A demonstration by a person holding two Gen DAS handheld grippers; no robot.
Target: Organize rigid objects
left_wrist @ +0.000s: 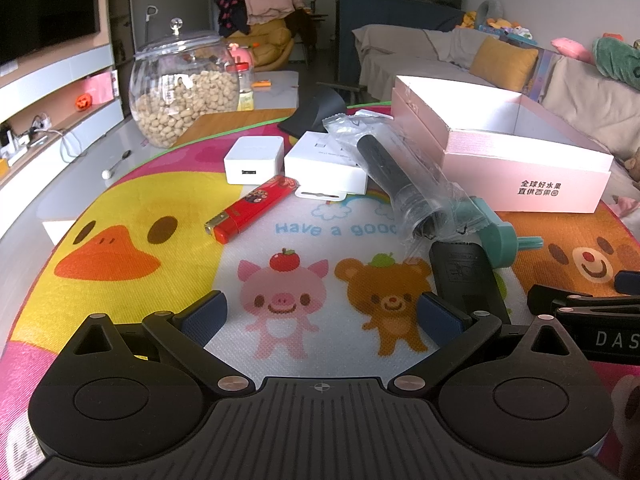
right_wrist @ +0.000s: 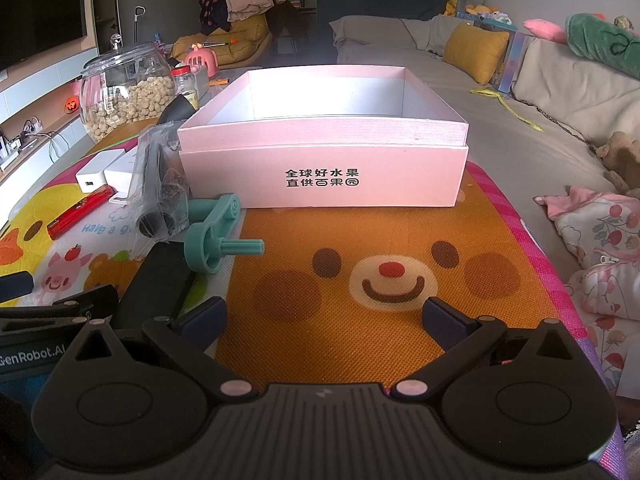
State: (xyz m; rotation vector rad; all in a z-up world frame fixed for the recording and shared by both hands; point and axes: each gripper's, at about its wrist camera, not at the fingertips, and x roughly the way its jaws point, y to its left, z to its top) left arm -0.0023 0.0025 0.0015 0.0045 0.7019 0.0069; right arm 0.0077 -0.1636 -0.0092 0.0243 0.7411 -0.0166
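Pink box [right_wrist: 320, 184] empty at frame centre; both grippers spread wide, holding nothing.

The glass jar [left_wrist: 184, 88], upper left, is roughly half full of peanuts. On the cartoon mat [left_wrist: 168, 264], the red lighter [left_wrist: 250, 208] lies left of centre, well above the left gripper [left_wrist: 320, 316]; the teal crank [right_wrist: 218, 236] lies up-left of the right gripper [right_wrist: 322, 320].

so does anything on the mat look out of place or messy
Nothing is spilled or broken, but the items lie loose beside the pink box, which looks empty. A black tube in a crumpled clear wrapper leans over the white box, and the teal crank lies on its side.
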